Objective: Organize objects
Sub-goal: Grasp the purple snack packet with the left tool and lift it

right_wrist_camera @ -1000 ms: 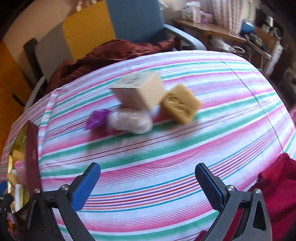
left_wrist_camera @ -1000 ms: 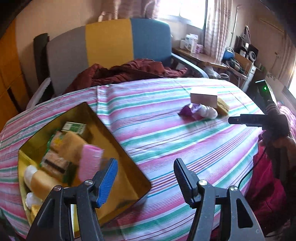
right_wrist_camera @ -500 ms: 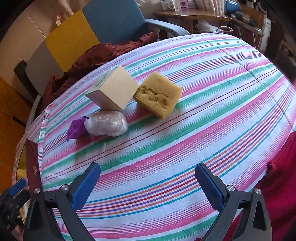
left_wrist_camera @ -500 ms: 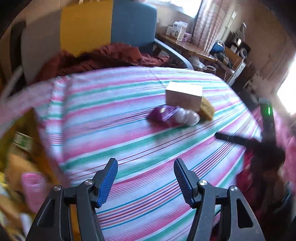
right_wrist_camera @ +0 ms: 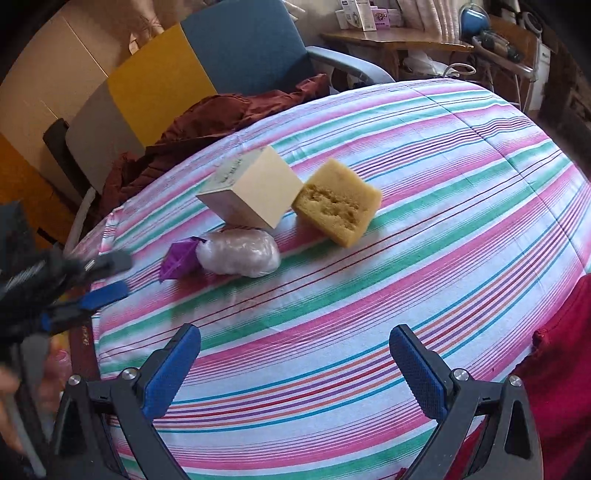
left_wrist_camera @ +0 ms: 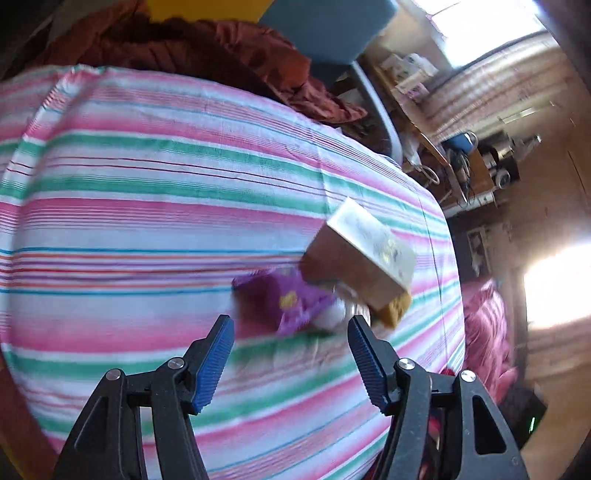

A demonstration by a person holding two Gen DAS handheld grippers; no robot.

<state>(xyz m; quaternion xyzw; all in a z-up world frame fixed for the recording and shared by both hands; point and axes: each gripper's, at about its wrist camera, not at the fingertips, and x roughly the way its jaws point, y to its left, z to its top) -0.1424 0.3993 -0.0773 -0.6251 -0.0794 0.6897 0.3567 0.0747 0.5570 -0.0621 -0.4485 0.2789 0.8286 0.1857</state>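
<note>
On the striped tablecloth [right_wrist_camera: 406,266] lie a cream box [right_wrist_camera: 255,192], a yellow sponge block [right_wrist_camera: 338,212] and a clear-wrapped soap with a purple end [right_wrist_camera: 236,253]. My left gripper [left_wrist_camera: 290,356] is open, just short of the purple-ended soap [left_wrist_camera: 291,299], with the box [left_wrist_camera: 360,254] and sponge [left_wrist_camera: 395,310] behind it. In the right wrist view the left gripper [right_wrist_camera: 101,277] reaches in from the left, a short way from the purple end. My right gripper [right_wrist_camera: 295,365] is open and empty, well short of the objects.
A chair with grey, yellow and blue panels [right_wrist_camera: 207,70] holds a dark red cloth [right_wrist_camera: 221,118] behind the table. A cluttered wooden desk [right_wrist_camera: 399,35] stands at the back right. Red fabric [right_wrist_camera: 561,369] lies at the table's right edge. The dark rim of a box [right_wrist_camera: 83,354] shows at the left.
My left gripper has swung right, away from the gold box of items, and closed in on the purple-ended soap. My right gripper has drawn slightly nearer the objects. Both stay open.
</note>
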